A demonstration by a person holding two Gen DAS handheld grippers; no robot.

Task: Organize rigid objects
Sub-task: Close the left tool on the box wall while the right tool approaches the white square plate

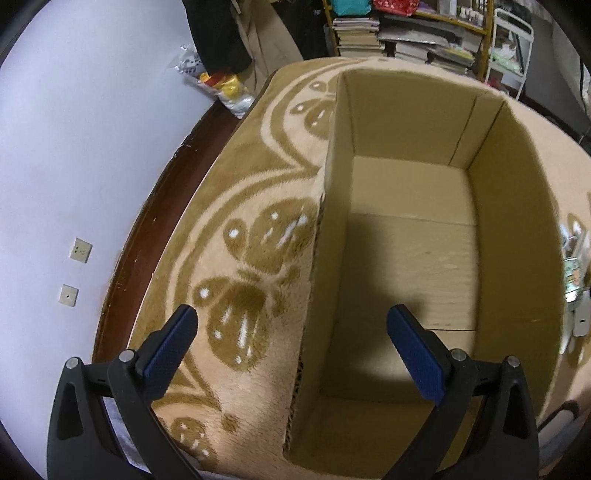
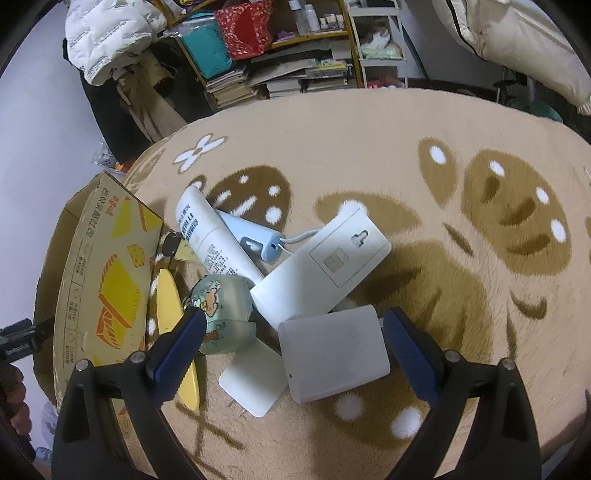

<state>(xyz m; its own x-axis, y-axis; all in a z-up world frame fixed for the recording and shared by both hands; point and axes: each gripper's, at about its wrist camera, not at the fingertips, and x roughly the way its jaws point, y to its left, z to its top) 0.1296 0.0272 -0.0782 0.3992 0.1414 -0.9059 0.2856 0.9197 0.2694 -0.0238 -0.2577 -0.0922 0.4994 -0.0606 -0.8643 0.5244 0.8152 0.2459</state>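
An empty cardboard box (image 1: pixel 406 229) sits on a beige patterned blanket; my left gripper (image 1: pixel 291 350) hangs open above its near left wall, holding nothing. In the right wrist view the same box (image 2: pixel 99 280) stands at the left, printed with yellow cheese pictures. Beside it lies a pile: a white tube (image 2: pixel 210 232), a pale blue power bank (image 2: pixel 255 236), a large white flat box (image 2: pixel 325 262), a grey-white block (image 2: pixel 332 350), a white plug adapter (image 2: pixel 255 384), a green cartoon case (image 2: pixel 221 314) and a yellow knife-like piece (image 2: pixel 173 321). My right gripper (image 2: pixel 295 343) is open around the grey-white block.
The blanket (image 2: pixel 443 184) covers a bed with a dark wooden edge (image 1: pixel 155 221) by a pale wall. Shelves with stacked books (image 2: pixel 280 74) and a white coat (image 2: pixel 110 33) stand beyond. A hand (image 2: pixel 14 391) shows at the left edge.
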